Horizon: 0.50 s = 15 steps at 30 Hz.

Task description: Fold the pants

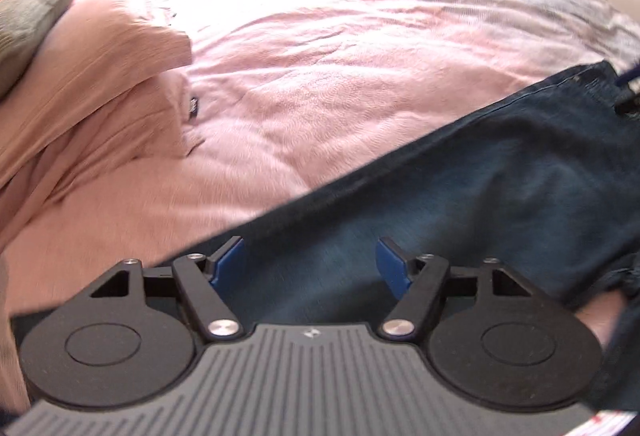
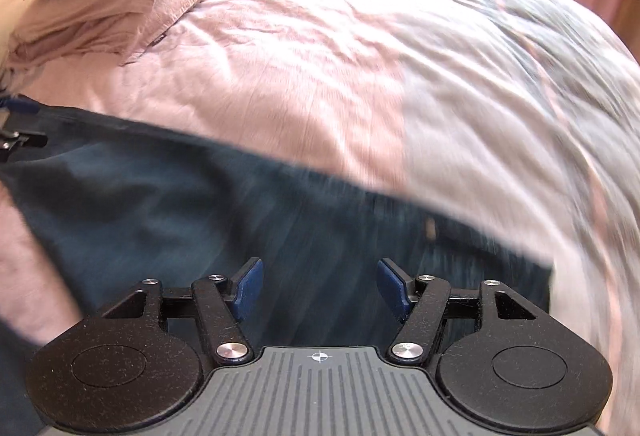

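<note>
Dark blue jeans (image 1: 500, 188) lie spread flat on a pink bed cover (image 1: 320, 76), seen blurred in both wrist views. My left gripper (image 1: 310, 258) hovers over the denim near its upper edge. Its blue pads (image 1: 230, 260) stand well apart and only the cloth below shows between them. My right gripper (image 2: 320, 278) hangs over another stretch of the jeans (image 2: 180, 196), also open with nothing pinched between its pads (image 2: 392, 282). A bit of black and blue hardware (image 2: 16, 136) shows at the jeans' left end in the right wrist view.
Pink pillows (image 1: 100, 84) are stacked at the bed's head with a grey cushion (image 1: 28, 20) on top. The bed cover (image 2: 520, 116) turns grey-blue and patterned toward the right. Strong light washes out the far side of the bed.
</note>
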Motion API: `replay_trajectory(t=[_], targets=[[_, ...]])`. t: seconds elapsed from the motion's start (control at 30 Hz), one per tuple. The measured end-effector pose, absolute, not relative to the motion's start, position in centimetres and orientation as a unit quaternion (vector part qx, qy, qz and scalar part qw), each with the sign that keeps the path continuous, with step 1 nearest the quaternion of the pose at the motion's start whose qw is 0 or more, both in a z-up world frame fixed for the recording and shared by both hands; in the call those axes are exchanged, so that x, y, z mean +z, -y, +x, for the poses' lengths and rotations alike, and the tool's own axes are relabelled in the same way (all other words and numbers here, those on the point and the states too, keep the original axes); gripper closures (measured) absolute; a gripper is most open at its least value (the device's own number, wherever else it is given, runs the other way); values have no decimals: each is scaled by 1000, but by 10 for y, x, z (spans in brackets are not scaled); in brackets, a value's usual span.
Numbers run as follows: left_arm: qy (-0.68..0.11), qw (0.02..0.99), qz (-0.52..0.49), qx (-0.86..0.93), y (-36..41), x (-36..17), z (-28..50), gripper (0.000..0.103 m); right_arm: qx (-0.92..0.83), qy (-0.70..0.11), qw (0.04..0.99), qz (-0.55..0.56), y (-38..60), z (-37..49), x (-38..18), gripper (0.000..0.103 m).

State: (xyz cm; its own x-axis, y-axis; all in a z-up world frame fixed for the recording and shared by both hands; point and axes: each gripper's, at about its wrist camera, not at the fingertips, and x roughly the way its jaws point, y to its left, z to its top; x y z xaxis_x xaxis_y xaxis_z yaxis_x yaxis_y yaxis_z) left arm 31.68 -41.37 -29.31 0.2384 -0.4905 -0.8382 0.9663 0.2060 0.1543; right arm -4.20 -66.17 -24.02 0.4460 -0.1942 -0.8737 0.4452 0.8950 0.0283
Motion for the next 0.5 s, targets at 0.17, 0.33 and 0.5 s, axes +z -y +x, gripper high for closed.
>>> replay_trajectory(t=[0.17, 0.33, 0.5], targets=[[-327, 650, 396, -561, 452, -326, 356, 38, -153, -494, 853, 75, 695, 11, -263, 42], [-335, 603, 436, -579, 461, -354, 383, 41, -89, -524, 846, 48, 709, 46, -294, 42], [-344, 574, 449, -591, 462, -372, 398, 37, -67, -563, 822, 52, 720, 60, -325, 43]])
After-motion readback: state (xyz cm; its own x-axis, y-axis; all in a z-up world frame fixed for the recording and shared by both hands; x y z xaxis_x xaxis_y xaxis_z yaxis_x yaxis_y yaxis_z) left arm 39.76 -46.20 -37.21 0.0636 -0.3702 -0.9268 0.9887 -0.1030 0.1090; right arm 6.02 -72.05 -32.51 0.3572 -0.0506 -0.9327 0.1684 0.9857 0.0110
